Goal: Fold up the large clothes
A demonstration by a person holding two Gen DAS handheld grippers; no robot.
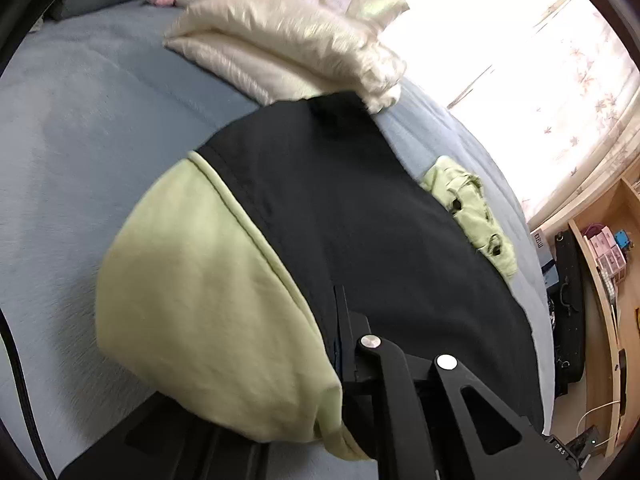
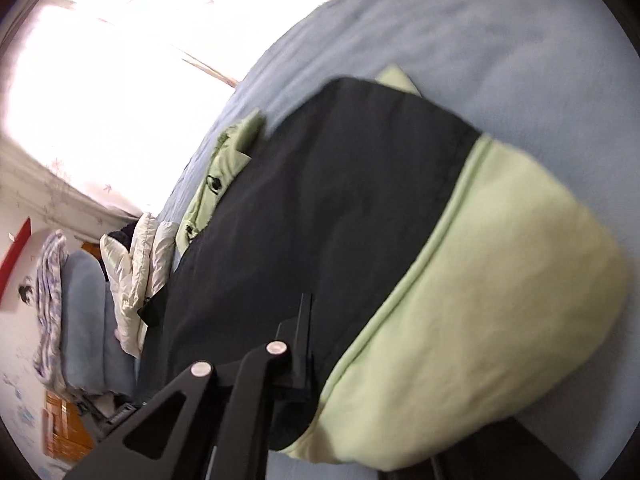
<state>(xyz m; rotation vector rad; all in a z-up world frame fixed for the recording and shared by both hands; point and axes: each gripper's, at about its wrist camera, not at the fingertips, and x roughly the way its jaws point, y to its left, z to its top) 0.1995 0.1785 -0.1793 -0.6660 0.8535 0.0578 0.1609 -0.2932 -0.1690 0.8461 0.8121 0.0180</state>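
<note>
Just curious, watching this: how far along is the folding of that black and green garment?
A cream padded jacket already lies folded on the blue bed. In hand: both tools, left tool and right tool, are shut on the black and green garment, which is still spread long. Its folds are left to make.

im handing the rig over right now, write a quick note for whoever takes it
Left gripper: shut on the black and pale green garment at its near edge.
Right gripper: shut on the same garment.
Garment lies spread on the blue bedcover; a cream padded jacket lies folded beyond it.
Done: both grips taken.
Left: fold it over, flatten it.
</note>
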